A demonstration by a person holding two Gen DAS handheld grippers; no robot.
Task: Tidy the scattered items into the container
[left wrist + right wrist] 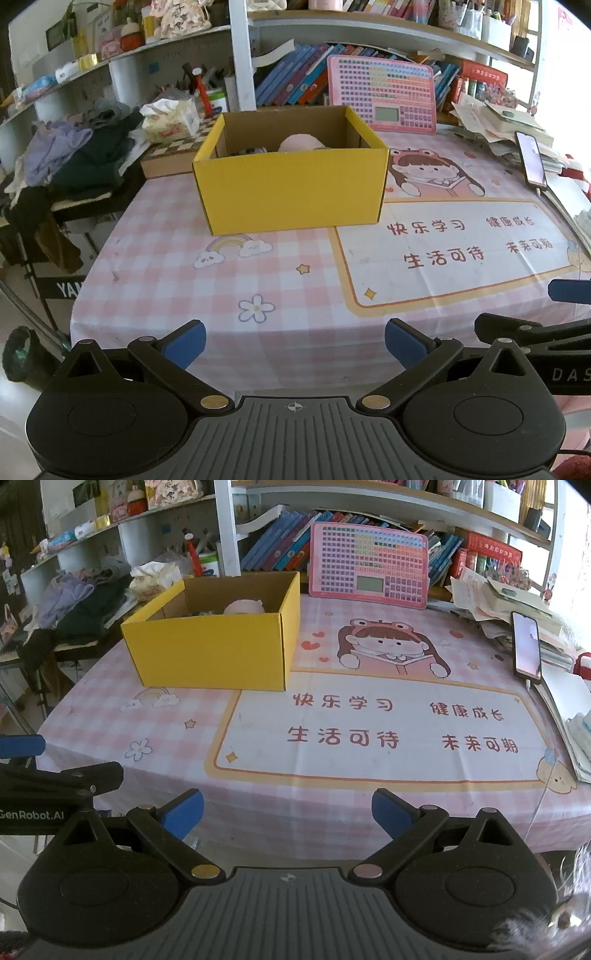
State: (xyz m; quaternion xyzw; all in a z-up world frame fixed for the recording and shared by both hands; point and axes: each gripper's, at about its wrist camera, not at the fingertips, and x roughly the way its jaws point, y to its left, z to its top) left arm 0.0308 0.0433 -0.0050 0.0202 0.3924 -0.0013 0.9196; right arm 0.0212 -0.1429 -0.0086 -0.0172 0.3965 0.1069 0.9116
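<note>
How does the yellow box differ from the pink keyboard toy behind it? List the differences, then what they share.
The yellow box sits flat on the tablecloth; the pink keyboard toy stands propped against the books. The box is an open container with plain sides and a pink rounded thing inside; the toy is a thin panel covered in small keys with a little screen. Both are rectangular and sit at the far side of the table.

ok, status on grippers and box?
Left gripper open, empty. Right gripper open, empty. Yellow box upright on the mat, pink item inside. No loose items on the mat near the box.
</note>
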